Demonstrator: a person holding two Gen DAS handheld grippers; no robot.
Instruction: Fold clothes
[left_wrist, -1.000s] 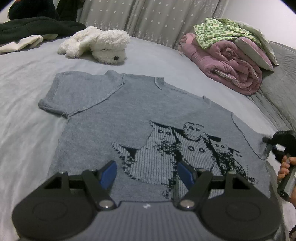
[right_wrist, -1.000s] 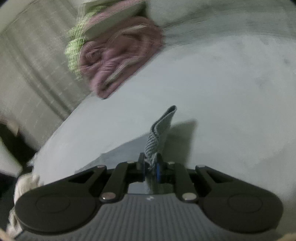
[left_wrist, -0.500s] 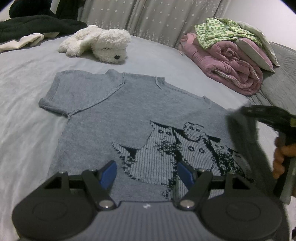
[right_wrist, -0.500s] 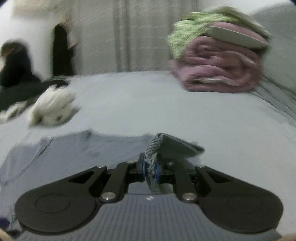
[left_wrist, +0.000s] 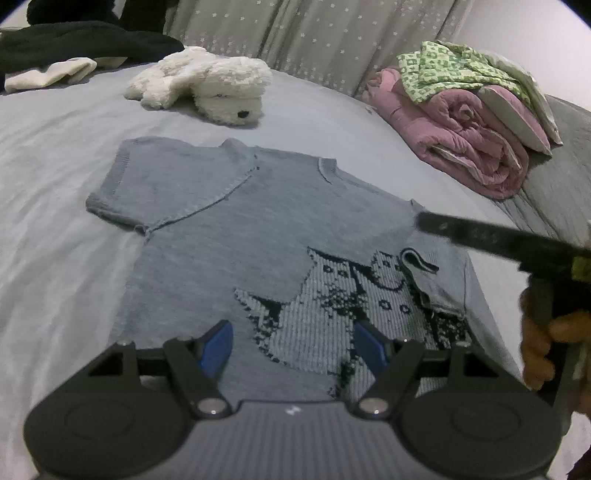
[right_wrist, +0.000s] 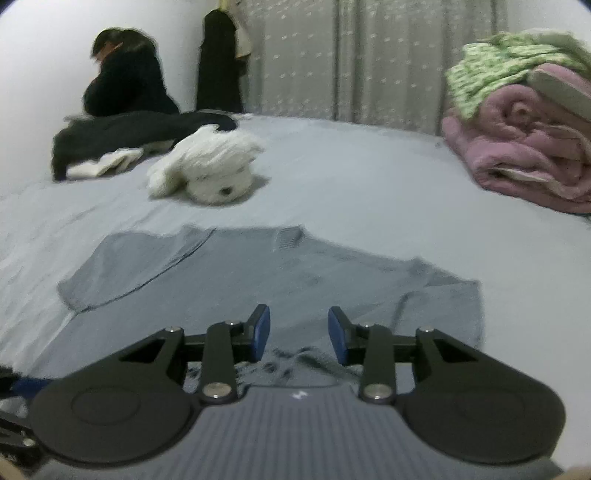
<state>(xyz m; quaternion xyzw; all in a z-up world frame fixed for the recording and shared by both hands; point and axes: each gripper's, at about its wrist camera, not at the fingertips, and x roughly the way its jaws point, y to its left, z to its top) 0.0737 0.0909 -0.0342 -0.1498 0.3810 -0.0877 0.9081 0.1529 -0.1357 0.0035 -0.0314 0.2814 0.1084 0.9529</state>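
Your right gripper sits at the bottom centre of its view with the blue pads apart and the jaws opening; nothing is between them, only the grey knit below. In the left wrist view that same gripper shows as a dark blurred bar coming in from the right edge, with your hand wrapped on its handle at the lower right.

Your left gripper is at the bottom of its frame, jaws standing wide, empty, hovering over the lower hem area of the grey sweater.

The sweater lies flat on the bed, filling the middle of the left view, its dark-and-light cat pattern just above the left gripper. The sleeve on the left side of the frame lies spread out toward the upper left. The sleeve on the right side is folded inward and lies on top of the pattern, its cuff curled up at the centre right.

Beyond the sweater, a white plush dog lies in the upper middle. A rolled pink blanket with green patterned cloth on top sits at the upper right. Dark clothing and a pale garment lie at the upper left. In the right wrist view a person in dark clothes sits at the upper left, by the curtain.
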